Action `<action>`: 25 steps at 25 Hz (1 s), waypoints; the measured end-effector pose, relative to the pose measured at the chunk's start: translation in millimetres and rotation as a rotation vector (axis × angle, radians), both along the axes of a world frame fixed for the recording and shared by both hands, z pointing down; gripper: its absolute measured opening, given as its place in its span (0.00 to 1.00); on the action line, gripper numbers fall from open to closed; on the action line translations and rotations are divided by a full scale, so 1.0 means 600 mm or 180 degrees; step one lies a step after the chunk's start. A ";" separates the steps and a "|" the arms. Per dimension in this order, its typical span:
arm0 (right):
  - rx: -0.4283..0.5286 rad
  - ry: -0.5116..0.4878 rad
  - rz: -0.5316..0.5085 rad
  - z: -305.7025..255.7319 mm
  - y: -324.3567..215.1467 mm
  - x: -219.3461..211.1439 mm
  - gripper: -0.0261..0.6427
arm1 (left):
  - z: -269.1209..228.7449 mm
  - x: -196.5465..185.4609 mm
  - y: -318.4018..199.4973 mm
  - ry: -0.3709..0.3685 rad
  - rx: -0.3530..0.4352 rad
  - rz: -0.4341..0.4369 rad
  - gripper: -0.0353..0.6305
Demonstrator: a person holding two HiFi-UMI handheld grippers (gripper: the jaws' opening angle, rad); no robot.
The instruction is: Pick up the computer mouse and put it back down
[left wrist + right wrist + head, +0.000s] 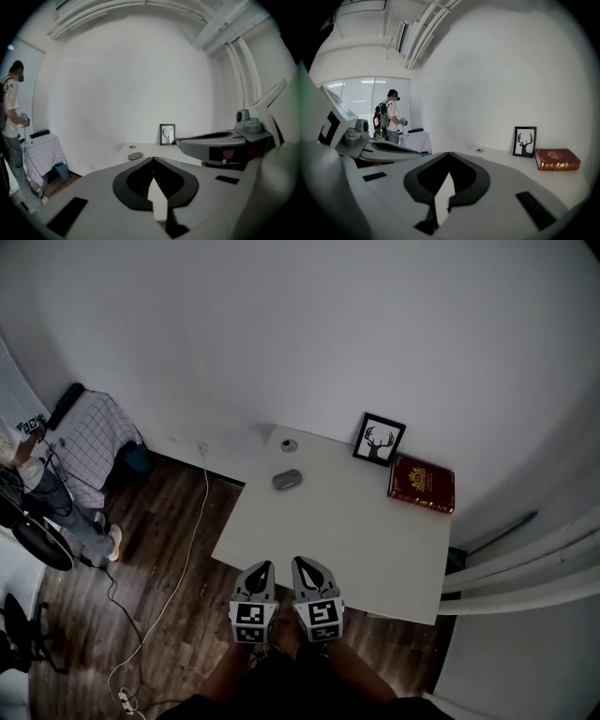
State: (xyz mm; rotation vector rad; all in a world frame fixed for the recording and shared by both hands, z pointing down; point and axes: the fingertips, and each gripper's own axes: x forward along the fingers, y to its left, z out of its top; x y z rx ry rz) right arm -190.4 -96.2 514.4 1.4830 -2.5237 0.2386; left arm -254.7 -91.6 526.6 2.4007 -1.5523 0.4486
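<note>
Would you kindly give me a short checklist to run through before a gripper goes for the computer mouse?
1. Mouse located: the computer mouse lies on the white table, near its far left edge. Ok.
2. Grippers empty: left gripper and right gripper hold nothing. Ok.
3. Jaws ready to take it: both pairs are shut; open one first. Not ok.
4. Path clear: only bare tabletop lies between the grippers and the mouse. Ok.
5. Neighbours apart: the small round object, framed picture and red book stand clear of the mouse. Ok.
6. Which way the mouse faces: too small to see. Cannot tell.
</note>
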 end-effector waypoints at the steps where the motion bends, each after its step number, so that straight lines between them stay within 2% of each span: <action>1: 0.0019 -0.0015 0.0031 -0.002 0.015 -0.008 0.07 | 0.002 -0.008 0.012 0.0069 -0.0015 0.0010 0.06; 8: 0.0080 0.0056 0.0291 -0.012 0.110 -0.019 0.07 | -0.010 -0.041 0.080 0.0290 0.0036 0.0169 0.06; 13: 0.0325 -0.0110 0.0402 -0.068 0.139 0.013 0.07 | -0.045 -0.016 0.098 0.0714 0.0092 0.0314 0.06; 17: 0.0448 -0.0163 0.0391 -0.096 0.157 0.036 0.07 | -0.074 -0.001 0.106 0.0585 0.0277 0.0316 0.06; 25: 0.0611 -0.0185 0.0287 -0.143 0.154 0.079 0.07 | -0.143 0.073 0.108 0.0524 0.0595 0.0397 0.06</action>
